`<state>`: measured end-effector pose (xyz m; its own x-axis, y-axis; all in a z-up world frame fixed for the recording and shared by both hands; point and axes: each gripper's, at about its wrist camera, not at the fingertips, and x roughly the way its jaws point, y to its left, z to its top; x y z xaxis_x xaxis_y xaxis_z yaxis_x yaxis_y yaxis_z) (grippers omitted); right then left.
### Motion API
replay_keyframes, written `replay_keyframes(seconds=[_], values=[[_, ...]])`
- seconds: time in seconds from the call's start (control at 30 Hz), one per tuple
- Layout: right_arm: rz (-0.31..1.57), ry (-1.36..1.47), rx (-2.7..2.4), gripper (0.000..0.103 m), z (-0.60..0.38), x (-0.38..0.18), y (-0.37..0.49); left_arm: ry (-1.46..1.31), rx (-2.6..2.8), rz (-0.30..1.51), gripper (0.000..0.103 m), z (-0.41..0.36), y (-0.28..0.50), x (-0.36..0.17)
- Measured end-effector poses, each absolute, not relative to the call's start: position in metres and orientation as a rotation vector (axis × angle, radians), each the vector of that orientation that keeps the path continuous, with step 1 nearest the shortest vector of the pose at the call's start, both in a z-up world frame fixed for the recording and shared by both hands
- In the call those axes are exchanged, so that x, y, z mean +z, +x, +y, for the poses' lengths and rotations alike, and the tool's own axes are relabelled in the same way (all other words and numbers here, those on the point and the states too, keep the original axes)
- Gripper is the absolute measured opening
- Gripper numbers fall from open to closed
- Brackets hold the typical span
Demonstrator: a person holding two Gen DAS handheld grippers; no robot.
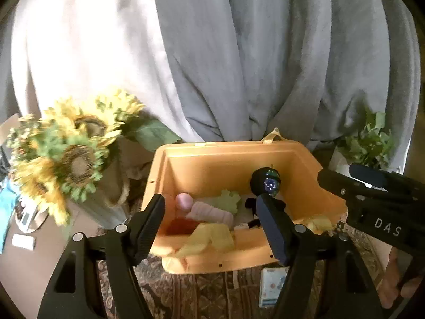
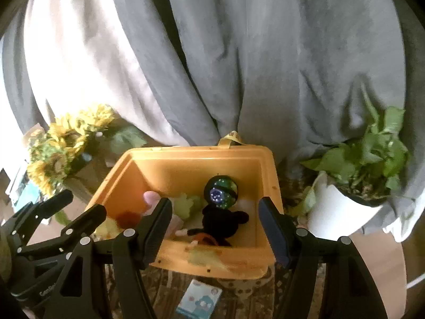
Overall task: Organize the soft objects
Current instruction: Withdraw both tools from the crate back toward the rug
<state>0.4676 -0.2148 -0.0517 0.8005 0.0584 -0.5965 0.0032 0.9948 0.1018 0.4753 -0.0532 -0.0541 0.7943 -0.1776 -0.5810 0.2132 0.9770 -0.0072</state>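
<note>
An orange plastic bin [image 1: 233, 159] [image 2: 191, 164] stands on a patterned cloth and holds several soft toys. Among them are a black plush figure [image 2: 223, 220] with a dark shiny ball head [image 2: 220, 190] [image 1: 265, 182], a pink striped toy [image 1: 209, 212], a green plush [image 1: 228, 200], a red one [image 1: 180, 226] and a yellow one [image 1: 209, 238]. My left gripper [image 1: 212, 226] is open and empty, hovering over the bin's near rim. My right gripper [image 2: 216, 228] is open and empty over the bin, the black plush between its fingers' line of sight.
A sunflower bouquet in a vase [image 1: 71, 156] [image 2: 58, 148] stands left of the bin. A potted green plant in a white pot [image 2: 353, 180] [image 1: 369, 143] stands to the right. A small printed card pack [image 2: 199, 300] [image 1: 272, 287] lies in front. Grey curtains [image 1: 239, 53] hang behind.
</note>
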Motion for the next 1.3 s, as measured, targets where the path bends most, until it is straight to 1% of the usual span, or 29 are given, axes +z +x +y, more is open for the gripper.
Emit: replay_keyframes(seconds=[0.23, 0.3, 0.8, 1.07, 1.3], values=[[0.599, 0.086, 0.053, 0.068, -0.209, -0.039, 0.424, 0.056, -0.166, 0.573, 0.076, -0.044, 0.427, -0.041], [0.588, 0.079, 0.059, 0.068, -0.207, -0.037, 0.412, 0.056, -0.157, 0.557, 0.081, -0.042, 0.411, -0.039], [0.567, 0.034, 0.173, 0.068, -0.207, -0.044, 0.359, 0.059, -0.058, 0.546, 0.081, -0.043, 0.332, -0.046], [0.57, -0.06, 0.331, 0.068, -0.226, -0.05, 0.352, -0.012, 0.084, 0.552, 0.081, -0.072, 0.288, -0.06], [0.585, -0.146, 0.454, 0.068, -0.243, -0.068, 0.344, -0.051, 0.183, 0.54, 0.081, -0.108, 0.255, -0.076]])
